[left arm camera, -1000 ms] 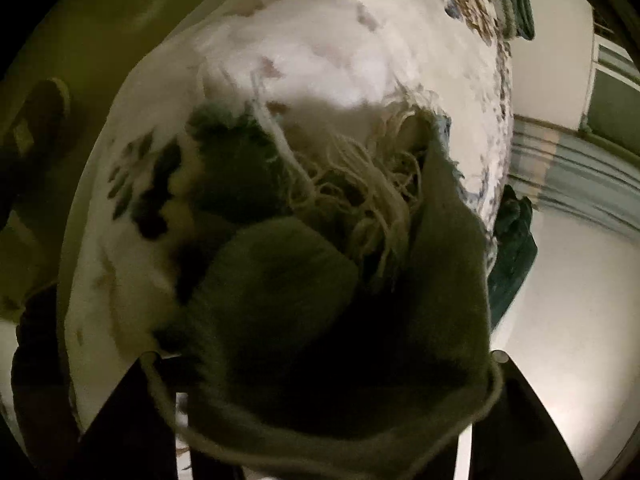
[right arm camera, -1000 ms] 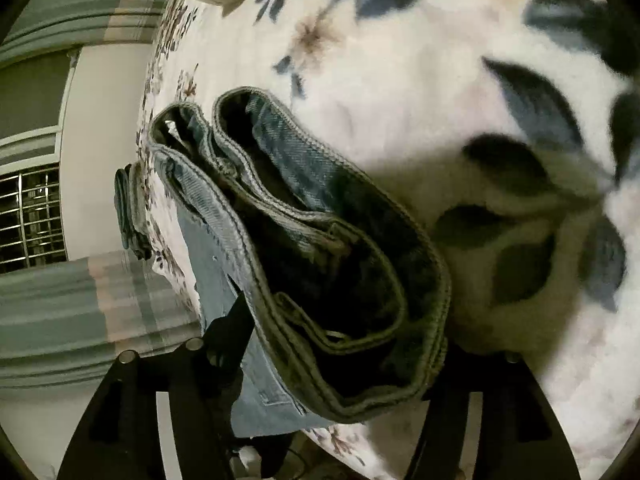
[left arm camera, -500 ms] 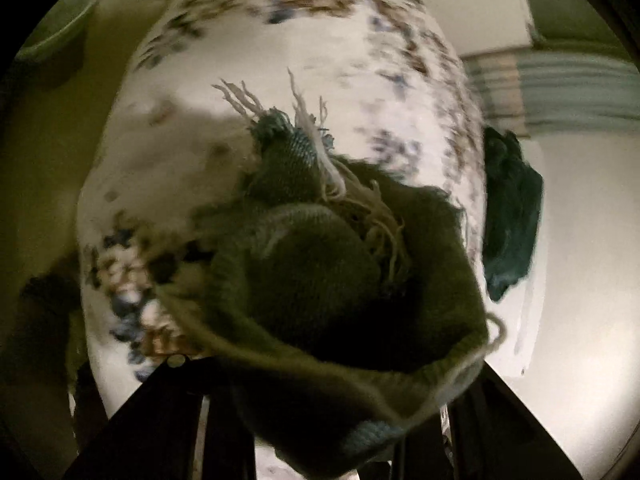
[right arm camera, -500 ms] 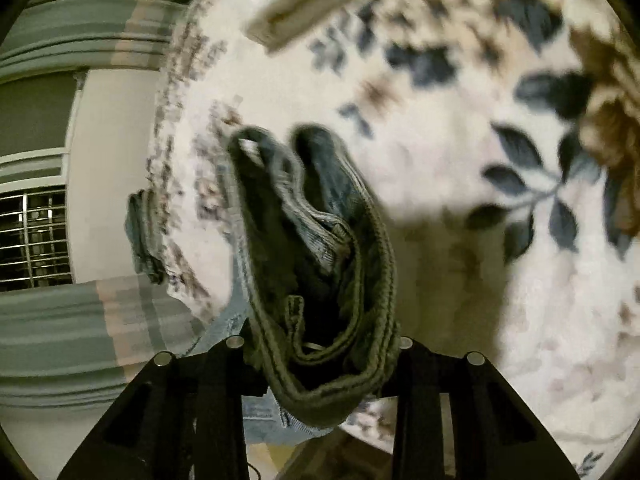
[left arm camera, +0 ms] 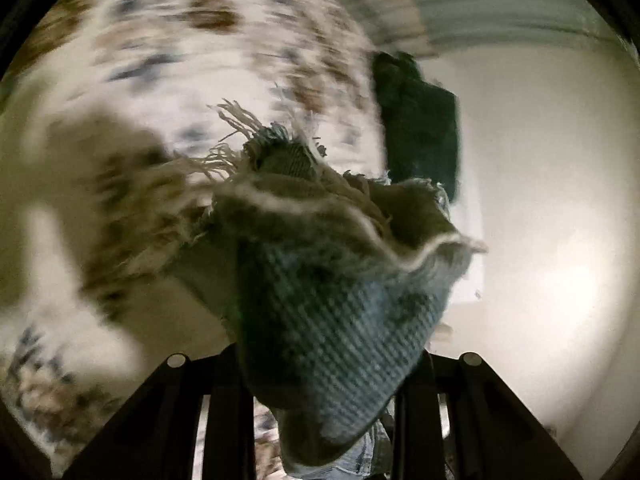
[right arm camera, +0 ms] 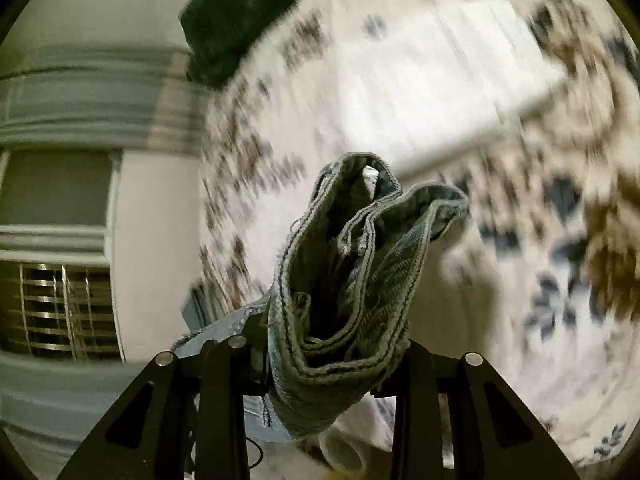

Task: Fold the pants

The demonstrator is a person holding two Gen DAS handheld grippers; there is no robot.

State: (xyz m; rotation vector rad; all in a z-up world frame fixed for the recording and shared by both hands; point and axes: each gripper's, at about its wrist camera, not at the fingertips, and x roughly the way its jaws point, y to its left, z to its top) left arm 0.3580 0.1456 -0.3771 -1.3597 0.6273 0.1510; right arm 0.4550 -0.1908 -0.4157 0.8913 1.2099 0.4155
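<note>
Both wrist views close over floral bedspread (left arm camera: pixel 168 32) (right arm camera: pixel 420 92), sharing dark garment (left arm camera: pixel 416 128) (right arm camera: pixel 240 12).

Left wrist view: pants hem (left arm camera: pixel 336 296) sits between the left gripper (left arm camera: pixel 324 400) fingers, above the bedspread (left arm camera: pixel 160 60). Folded garment (left arm camera: pixel 416 128) lies at the bedspread's right edge, behind the hem; wall to its right.

Right wrist view: waistband (right arm camera: pixel 344 288) sits between the right gripper (right arm camera: pixel 320 400) fingers, bedspread (right arm camera: pixel 420 80) behind and to the right. Folded garment (right arm camera: pixel 240 16) upper left at the bedspread's edge (contact unclear, blurred). Window (right arm camera: pixel 56 288) far left.
</note>
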